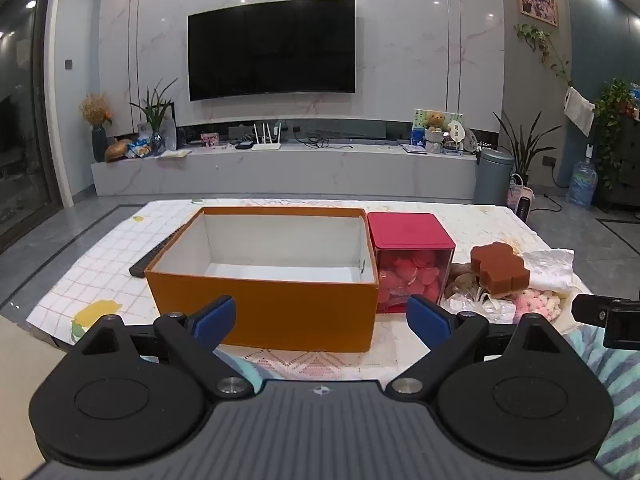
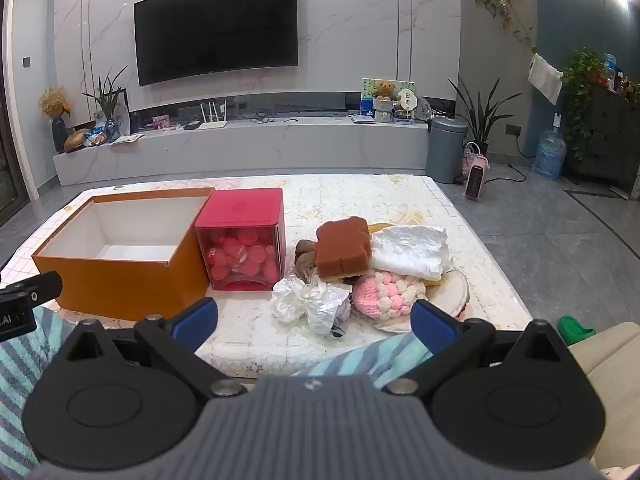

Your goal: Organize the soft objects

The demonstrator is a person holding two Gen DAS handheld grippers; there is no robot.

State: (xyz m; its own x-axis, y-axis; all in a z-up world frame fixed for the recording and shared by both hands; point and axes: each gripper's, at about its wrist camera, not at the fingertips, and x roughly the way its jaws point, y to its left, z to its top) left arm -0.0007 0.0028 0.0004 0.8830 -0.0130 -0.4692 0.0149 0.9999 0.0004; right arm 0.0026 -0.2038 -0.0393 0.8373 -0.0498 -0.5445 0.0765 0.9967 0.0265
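On the far left of the right wrist view, a black part of the other device shows the white letters "AI"; no other writing can be read. The left gripper [image 1: 322,318] hangs low at the near edge of the table [image 1: 120,248], its blue pads wide apart and holding nothing, and the orange box [image 1: 264,312] stands directly beyond the gap between them. The box is open on top, its white inside is bare, and a dark flat thing [image 1: 154,254] that I cannot identify lies along its left wall. Touching the right wall of the box stands a clear container with a red lid [image 2: 242,240], full of pink round pieces. The right gripper [image 2: 314,324] is also spread wide and holds nothing. The soft objects lie in a pile just beyond its jaws, right of the container: crinkled clear wrapping [image 2: 308,300] nearest, a brown bear-shaped sponge [image 2: 342,250] on top, a pink and cream yarn piece [image 2: 386,294] in front of the right pad, and a white crumpled cloth [image 2: 412,252] behind it, on a pale round plate [image 2: 456,292]. Bare tablecloth remains behind the pile and on its right up to the table edge. A striped teal fabric [image 2: 24,360] lies under both grippers.
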